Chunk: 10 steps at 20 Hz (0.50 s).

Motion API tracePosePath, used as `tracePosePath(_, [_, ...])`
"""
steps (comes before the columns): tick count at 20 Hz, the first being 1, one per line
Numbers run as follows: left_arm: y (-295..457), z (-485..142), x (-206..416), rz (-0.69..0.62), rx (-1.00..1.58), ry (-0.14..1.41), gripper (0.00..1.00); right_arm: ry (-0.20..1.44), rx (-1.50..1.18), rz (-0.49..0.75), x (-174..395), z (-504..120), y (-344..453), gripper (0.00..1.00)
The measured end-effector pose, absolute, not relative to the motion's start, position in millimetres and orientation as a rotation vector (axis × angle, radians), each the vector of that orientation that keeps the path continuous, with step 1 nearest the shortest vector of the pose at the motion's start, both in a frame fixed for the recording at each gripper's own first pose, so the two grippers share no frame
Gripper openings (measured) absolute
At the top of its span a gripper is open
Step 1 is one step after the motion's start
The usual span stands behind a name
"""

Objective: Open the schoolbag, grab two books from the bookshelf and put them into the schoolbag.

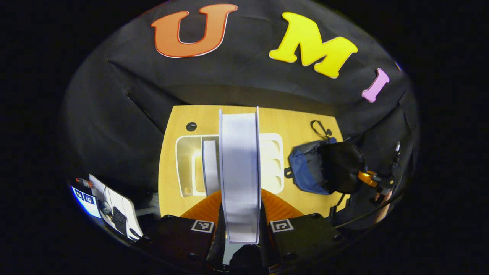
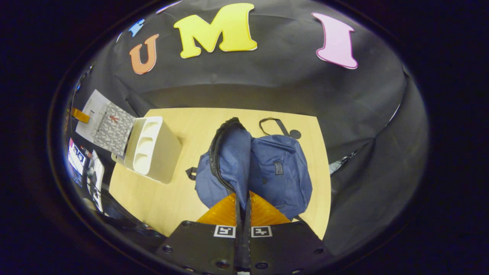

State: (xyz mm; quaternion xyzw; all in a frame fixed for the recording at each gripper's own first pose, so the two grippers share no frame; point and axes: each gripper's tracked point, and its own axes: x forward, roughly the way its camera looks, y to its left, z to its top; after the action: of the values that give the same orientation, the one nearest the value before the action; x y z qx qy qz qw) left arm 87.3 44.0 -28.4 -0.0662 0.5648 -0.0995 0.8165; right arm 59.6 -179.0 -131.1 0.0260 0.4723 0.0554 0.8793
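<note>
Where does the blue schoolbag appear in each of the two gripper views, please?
Left gripper view: the schoolbag lies right of centre on the wooden table, its mouth open, right of the book held by the left gripper.
Right gripper view: it fills the centre, straight ahead, with the right gripper pinching its zipped edge.
Shared landmark: the white bookshelf, which stands left of the bag in both views.

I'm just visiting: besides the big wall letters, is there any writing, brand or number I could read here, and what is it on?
No text here is readable.
Small patch on the schoolbag: too small to read.
Square tags on the left gripper and on the right gripper: black-and-white patterns, no words.
Patterned book cover: a small red mark, unreadable.
</note>
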Motion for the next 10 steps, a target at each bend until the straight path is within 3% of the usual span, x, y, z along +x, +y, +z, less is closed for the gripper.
tracePosePath(4, [-7.9,-3.4,84.5,-0.328,-0.311,1.169,0.39,0.980,0.069,0.096,56.6,-128.3,-183.4,0.00])
tracePosePath(10, [-89.4,-37.0,65.7,-0.472,-0.460,1.255,0.39,0.964,0.069,0.066,50.6,-128.2,-192.8,0.00])
